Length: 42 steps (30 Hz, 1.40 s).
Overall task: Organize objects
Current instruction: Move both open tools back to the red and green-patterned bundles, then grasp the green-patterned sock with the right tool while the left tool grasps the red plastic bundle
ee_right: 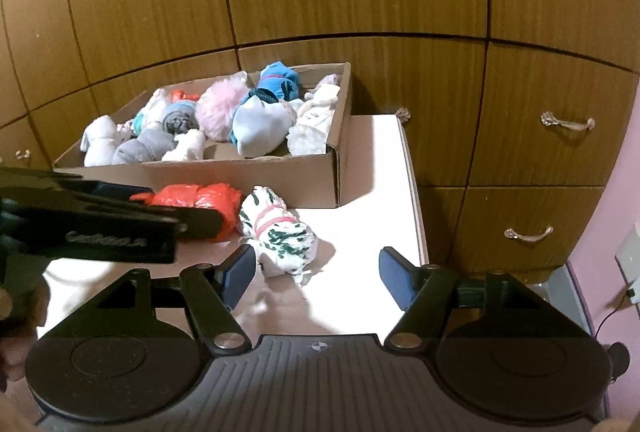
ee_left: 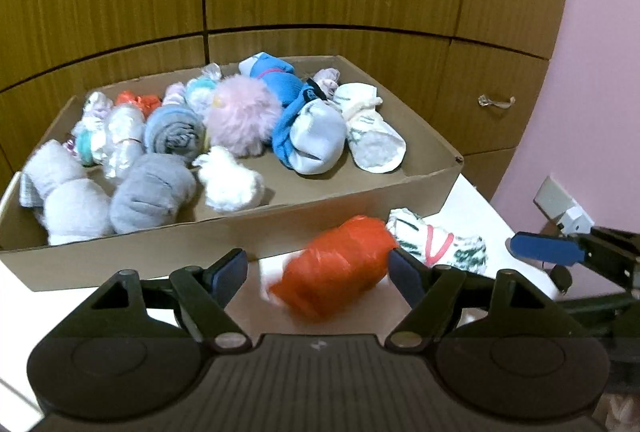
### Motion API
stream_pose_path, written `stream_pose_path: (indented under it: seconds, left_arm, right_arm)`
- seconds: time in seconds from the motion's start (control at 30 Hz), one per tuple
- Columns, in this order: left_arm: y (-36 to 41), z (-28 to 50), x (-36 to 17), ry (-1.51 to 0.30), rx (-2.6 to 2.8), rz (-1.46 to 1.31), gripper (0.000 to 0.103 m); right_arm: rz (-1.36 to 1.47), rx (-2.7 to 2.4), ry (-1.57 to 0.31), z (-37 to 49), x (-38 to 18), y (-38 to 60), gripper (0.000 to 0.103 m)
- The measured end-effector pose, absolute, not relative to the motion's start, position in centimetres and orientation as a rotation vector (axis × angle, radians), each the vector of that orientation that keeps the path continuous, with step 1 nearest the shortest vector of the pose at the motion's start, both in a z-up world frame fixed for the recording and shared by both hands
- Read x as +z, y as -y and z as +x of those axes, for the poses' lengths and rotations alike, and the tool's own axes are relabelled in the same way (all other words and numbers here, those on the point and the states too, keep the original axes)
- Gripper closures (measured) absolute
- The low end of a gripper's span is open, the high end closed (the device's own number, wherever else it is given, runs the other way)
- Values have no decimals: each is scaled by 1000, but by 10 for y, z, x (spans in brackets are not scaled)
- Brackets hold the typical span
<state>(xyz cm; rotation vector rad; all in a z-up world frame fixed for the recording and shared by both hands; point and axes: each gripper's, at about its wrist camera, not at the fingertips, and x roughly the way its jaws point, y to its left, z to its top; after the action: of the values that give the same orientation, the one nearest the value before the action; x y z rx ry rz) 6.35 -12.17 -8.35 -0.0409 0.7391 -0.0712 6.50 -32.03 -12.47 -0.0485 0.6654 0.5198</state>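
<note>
1. The left claw (ee_left: 316, 274) stands wide open around the orange bundle (ee_left: 336, 268), which lies on the white surface (ee_right: 360, 160) just in front of the cardboard box (ee_left: 224, 232). Nothing is gripped yet. The bundle looks blurred in the left wrist view, so it may be shifting; closing on a rolling bundle could pinch only its loose outer wrap.
2. The orange bundle sits touching or just beside the green-patterned white bundle (ee_right: 280, 232). A sloppy closing could nudge or snag that neighbour too.
3. The right claw (ee_right: 318, 278) is also wide open and empty, hovering near the patterned bundle. The two claws work close together and could collide.
4. The box is already crowded with rolled socks and a pink fluffy ball (ee_left: 242, 114). A careless drop could land on the box wall or bounce out.
</note>
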Motion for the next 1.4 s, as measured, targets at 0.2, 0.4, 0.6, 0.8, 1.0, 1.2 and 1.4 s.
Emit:
stream_pose_path:
  seconds: [0.2, 0.4, 0.6, 0.8, 1.0, 1.2, 1.4]
  left_arm:
    - [125, 65, -89, -735, -64, -66, 30]
    - [119, 62, -88, -727, -57, -63, 48]
    - [106, 56, -87, -732, -71, -71, 64]
    - [91, 42, -86, -735, -81, -59, 71]
    - [80, 27, -82, -730, -82, -47, 72]
    - [67, 7, -69, -707, -91, -34, 72]
    - [53, -13, -62, -703, -92, -15, 72]
  right_arm:
    - [-59, 524, -651, 66, -123, 322, 32]
    - [-68, 535, -649, 67, -125, 319, 37]
    - [-87, 569, -649, 72, -126, 310, 49]
    - [-124, 602, -645, 74, -127, 299, 63]
    - [-112, 599, -634, 62, -123, 300, 64]
    - [-76, 612, -631, 51, -103, 311, 64]
    - [-51, 622, -625, 42, -89, 330, 64]
